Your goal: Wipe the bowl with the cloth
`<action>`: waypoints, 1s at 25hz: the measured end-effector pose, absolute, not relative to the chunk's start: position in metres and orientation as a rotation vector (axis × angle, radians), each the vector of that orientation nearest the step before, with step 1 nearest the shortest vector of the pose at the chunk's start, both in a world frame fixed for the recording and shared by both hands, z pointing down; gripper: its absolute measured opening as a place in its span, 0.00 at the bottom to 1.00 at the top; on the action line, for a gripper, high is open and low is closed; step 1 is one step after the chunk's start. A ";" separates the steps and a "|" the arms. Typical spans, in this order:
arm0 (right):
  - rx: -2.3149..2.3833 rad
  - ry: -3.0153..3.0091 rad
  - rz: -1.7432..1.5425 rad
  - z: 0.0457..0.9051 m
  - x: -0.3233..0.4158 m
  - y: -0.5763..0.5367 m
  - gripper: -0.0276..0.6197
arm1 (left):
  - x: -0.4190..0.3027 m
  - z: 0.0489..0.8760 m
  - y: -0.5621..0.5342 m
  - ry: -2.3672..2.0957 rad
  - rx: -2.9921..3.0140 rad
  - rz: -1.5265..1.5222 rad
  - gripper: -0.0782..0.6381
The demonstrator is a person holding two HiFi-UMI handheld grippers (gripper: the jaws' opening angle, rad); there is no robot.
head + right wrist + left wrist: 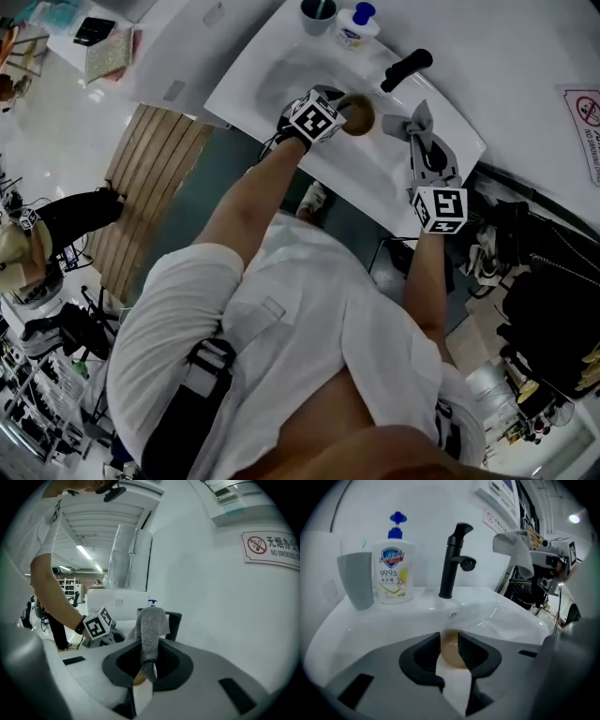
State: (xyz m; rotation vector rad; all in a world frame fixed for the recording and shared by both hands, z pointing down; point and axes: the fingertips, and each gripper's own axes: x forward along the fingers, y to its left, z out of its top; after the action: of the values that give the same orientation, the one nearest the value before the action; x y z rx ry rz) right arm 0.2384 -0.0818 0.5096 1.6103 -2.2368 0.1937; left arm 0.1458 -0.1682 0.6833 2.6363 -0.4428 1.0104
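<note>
1. Two grippers are held out over the white sink (246, 86), one in each of the person's hands.
2. Bare to the short sleeve, the left arm (246, 202) stretches nearly straight toward the sink's front edge. Its hand tips the left gripper (449, 644) down into the sink's hollow.
3. That gripper's jaws stand apart. The brown bowl (451, 652) shows in the gap at their tips and rests on the sink's floor. I cannot tell whether either pad touches it.
4. From the head view, the bowl lies mid-sink, just ahead of the left gripper's tips and on the near side of the black faucet (406, 68).
5. At the sink's right end the right forearm (424, 277) reaches forward. It carries the right gripper (146, 670) above the sink's rim at a flatter tilt, pointed toward the faucet.
6. Its jaws are closed on the grey knitted cloth (151, 627). The cloth rises out of the pinch and folds over above the sink, clear of the bowl.
7. Along the sink's back ledge, a soap bottle (393, 569) with a blue pump stands just beside a grey cup (356, 579), both left of the faucet.
</note>
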 end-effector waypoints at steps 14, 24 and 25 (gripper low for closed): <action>1.569 -2.204 0.237 0.533 0.247 -0.084 0.11 | 0.164 0.781 -0.174 -0.407 2.357 1.330 0.32; 1.571 -2.201 0.249 0.535 0.240 -0.087 0.11 | 0.158 0.792 -0.159 -0.383 2.232 1.359 0.15; 1.573 -2.202 0.250 0.534 0.240 -0.086 0.11 | 0.158 0.789 -0.158 -0.384 2.238 1.350 0.14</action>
State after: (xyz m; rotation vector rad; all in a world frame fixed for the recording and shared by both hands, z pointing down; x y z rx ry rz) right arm 0.2396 -0.0863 0.5342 1.5735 -2.2015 0.2505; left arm 0.1580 -0.1576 0.7891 2.2380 -0.3836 1.3502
